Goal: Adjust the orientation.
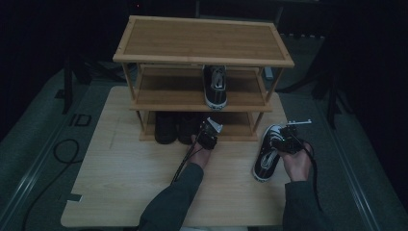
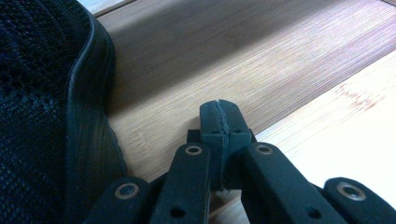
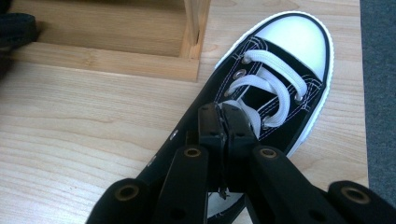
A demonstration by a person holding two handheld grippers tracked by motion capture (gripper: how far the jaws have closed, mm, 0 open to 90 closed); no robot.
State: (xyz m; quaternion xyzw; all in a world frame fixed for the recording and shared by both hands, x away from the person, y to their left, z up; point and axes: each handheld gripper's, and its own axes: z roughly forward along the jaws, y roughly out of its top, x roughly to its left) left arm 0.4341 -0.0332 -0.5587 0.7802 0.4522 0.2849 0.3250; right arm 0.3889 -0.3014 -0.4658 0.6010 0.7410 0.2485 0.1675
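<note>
Sneaker [image 3: 280,88] lies on the counter [image 1: 120,183] under the right gripper [image 3: 223,116], whose fingers pinch its tongue; left gripper [image 2: 219,119] fingers are closed, empty, beside a dark shoe [image 2: 42,107].

Black-and-white sneakers: two, one [image 1: 215,85] on middle shelf, one [image 1: 267,153] on table [image 1: 125,168]. Dark shoes: two [image 1: 166,127] [image 1: 186,127], bottom shelf. Wooden three-tier shoe rack [image 1: 202,41]: one. Claws: two, left [image 1: 208,132], right [image 1: 289,138].

"ID" on the floor mat [image 1: 79,120]
</note>
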